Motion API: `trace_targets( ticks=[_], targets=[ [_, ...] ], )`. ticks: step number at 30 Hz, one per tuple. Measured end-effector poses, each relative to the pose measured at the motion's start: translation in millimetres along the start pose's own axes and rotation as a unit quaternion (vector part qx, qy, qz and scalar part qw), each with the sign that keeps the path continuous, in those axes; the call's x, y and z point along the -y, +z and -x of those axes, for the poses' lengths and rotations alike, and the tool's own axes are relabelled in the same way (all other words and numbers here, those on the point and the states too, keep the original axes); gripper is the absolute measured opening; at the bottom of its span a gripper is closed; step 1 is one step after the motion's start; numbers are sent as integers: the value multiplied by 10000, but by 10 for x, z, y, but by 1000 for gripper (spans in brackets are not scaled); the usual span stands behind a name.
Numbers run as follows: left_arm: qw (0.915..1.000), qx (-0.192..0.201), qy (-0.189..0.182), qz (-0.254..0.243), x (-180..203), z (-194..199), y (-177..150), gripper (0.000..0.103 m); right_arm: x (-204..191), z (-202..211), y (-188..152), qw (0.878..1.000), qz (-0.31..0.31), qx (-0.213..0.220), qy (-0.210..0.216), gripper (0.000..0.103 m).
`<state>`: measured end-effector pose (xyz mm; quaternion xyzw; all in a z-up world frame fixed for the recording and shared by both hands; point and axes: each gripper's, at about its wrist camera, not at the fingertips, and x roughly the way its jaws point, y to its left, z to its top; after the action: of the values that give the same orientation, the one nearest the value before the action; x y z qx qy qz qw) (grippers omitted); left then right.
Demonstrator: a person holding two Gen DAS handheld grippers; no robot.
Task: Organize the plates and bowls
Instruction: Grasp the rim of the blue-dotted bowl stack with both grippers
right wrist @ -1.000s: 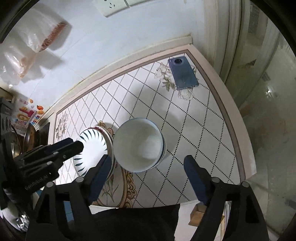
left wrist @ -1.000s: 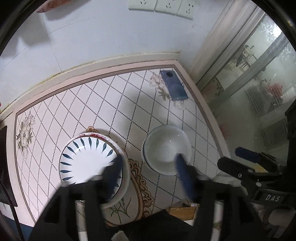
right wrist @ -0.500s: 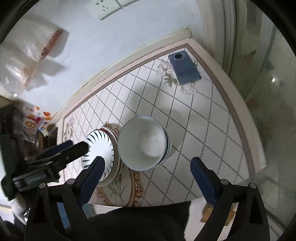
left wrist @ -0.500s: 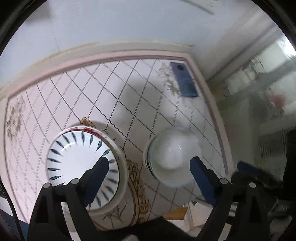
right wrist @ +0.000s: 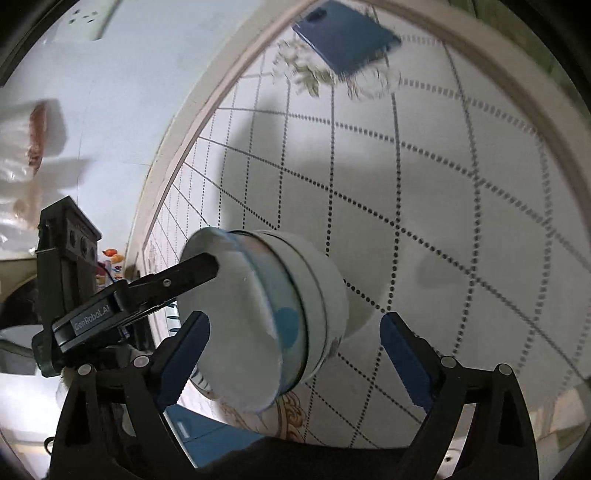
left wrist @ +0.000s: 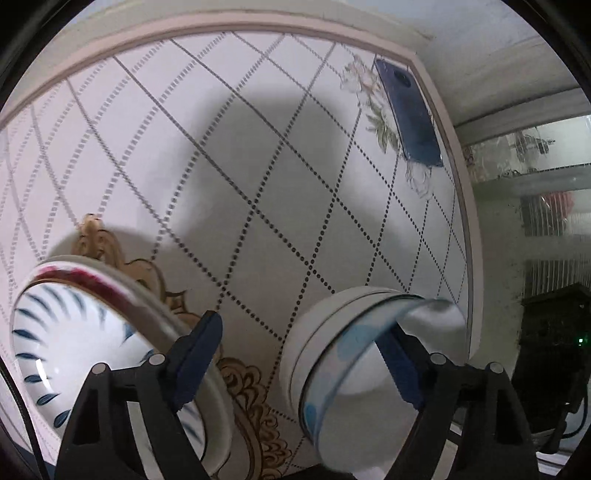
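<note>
A stack of white bowls with pale blue spots stands on the patterned table; it also shows in the right wrist view. A stack of plates, the top one with blue leaf marks, stands to its left. My left gripper is open and low, one finger over the plates' right edge and the other inside the top bowl. My right gripper is open and straddles the bowl stack. The left gripper's finger reaches over the top bowl's rim.
A dark blue phone lies at the table's far right corner, also in the right wrist view. A white wall with a socket runs behind the table. Glass shelving stands to the right.
Both grippers have dropped much closer to the table. The left gripper now has a finger inside the top bowl, and the right gripper now straddles the bowl stack.
</note>
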<state>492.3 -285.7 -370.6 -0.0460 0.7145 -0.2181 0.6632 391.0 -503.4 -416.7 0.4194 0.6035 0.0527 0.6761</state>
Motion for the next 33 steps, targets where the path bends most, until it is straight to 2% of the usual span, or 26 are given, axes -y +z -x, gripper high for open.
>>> trace_targets(
  ticks=[4, 5, 6, 7, 9, 10, 12, 18, 27, 33],
  targets=[
    [9996, -182, -192, -9, -1, -164, 27, 82, 69, -163, 37, 9997, -79, -162, 185, 95],
    [9993, -228, -290, 3, 0, -205, 25, 78, 80, -192, 40, 9995, -104, -176, 251, 94],
    [9990, -272, -341, 17, 1, -235, 21, 69, 81, -220, 44, 9993, -96, -191, 294, 91],
    [9985, -313, -439, 21, 5, -262, 11, 67, 82, -266, 47, 9991, -80, -214, 361, 89],
    [9974, -299, -647, 41, 27, -265, 9, 55, 98, -353, 48, 9984, -144, -306, 443, 73],
    [9969, -303, -718, 53, 37, -263, 6, 53, 102, -387, 51, 9985, -151, -305, 430, 72],
    [9976, -218, -650, 37, 70, -259, -5, 53, 103, -419, 52, 9990, -141, -243, 351, 63],
    [9986, -77, -515, 45, 94, -233, -46, 52, 91, -453, 61, 9995, -88, -206, 218, 54],
    [9996, 91, -245, 57, 53, -38, -123, 52, 55, -449, 70, 9990, -138, -265, 322, 54],
    [9993, 261, -234, 124, 16, 270, -119, 52, -189, -338, 90, 9989, -18, -242, 411, 54]
  ],
)
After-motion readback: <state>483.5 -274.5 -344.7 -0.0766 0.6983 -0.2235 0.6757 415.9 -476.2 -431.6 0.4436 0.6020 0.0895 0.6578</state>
